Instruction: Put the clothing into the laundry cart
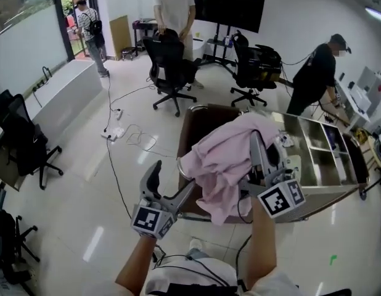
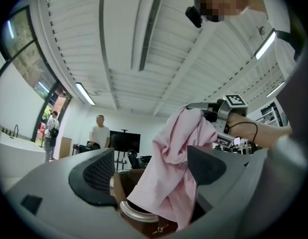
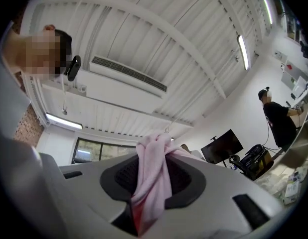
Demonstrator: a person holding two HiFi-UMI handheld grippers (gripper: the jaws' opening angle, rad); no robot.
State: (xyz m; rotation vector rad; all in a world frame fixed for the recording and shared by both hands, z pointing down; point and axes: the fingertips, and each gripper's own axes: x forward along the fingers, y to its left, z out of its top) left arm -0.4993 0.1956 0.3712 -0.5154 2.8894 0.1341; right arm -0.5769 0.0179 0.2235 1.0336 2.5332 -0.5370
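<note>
A pink garment point(image 1: 224, 159) hangs bunched from my right gripper point(image 1: 257, 138), which is shut on its upper fold above the brown laundry cart point(image 1: 195, 123). In the right gripper view the cloth point(image 3: 151, 183) is pinched between the two dark pads point(image 3: 124, 176). My left gripper point(image 1: 173, 179) is open by the cart's near left corner, just left of the hanging cloth. In the left gripper view the garment point(image 2: 174, 168) dangles beyond the spread jaws, over the cart's metal rim point(image 2: 136, 214), with the right gripper point(image 2: 214, 111) holding it from above.
A metal shelved trolley point(image 1: 320, 147) stands right of the cart. Two black office chairs point(image 1: 172, 66) stand beyond it, and cables with a power strip point(image 1: 116, 132) lie on the floor at left. Three people stand at the back and right. A screen on a stand point(image 1: 227, 8) is at the far wall.
</note>
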